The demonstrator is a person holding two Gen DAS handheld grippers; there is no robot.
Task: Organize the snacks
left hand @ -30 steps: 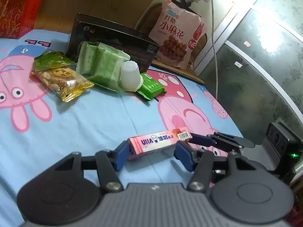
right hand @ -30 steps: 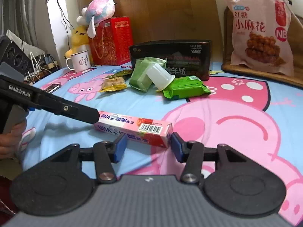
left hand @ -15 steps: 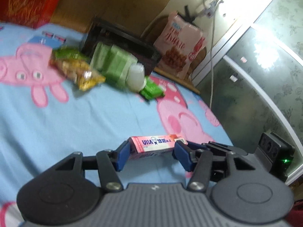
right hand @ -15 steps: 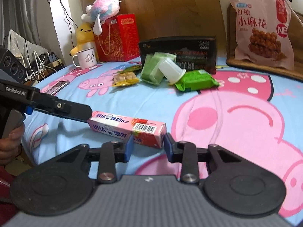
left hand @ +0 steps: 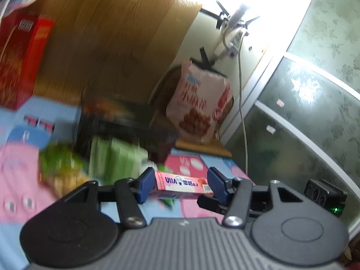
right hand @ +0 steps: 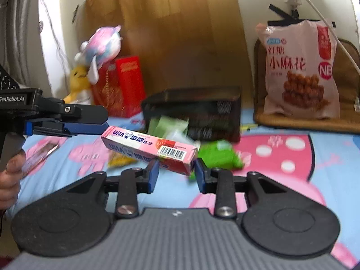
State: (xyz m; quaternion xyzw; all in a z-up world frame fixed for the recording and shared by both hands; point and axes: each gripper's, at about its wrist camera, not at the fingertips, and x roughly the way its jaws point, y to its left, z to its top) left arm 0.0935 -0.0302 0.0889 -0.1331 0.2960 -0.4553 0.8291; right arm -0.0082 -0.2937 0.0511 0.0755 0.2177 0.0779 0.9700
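A long pink candy box [right hand: 144, 145] hangs in the air above the blue cartoon bedsheet [right hand: 281, 180], tilted down to the right. My right gripper [right hand: 176, 168] is shut on its barcode end. My left gripper [right hand: 99, 123] comes in from the left, its blue pad touching the box's other end. In the left wrist view the pink candy box [left hand: 182, 183] lies lengthwise between the pads of the left gripper [left hand: 181, 185], which is shut on it. The right gripper's dark fingers [left hand: 211, 202] show just below.
A black box [right hand: 193, 110] stands behind blurred green packets [right hand: 218, 155] and a yellow nut packet [right hand: 119, 159]. A big pink snack bag [right hand: 301, 74] leans at the back right, a red box [right hand: 121, 85] and plush toys [right hand: 101, 45] at the back left. A person's hand [right hand: 9, 180] holds the left gripper.
The right gripper's jaws closed on the box's barcode end. Both grippers then rose together, lifting the candy box off the bedsheet, and both views tilted up.
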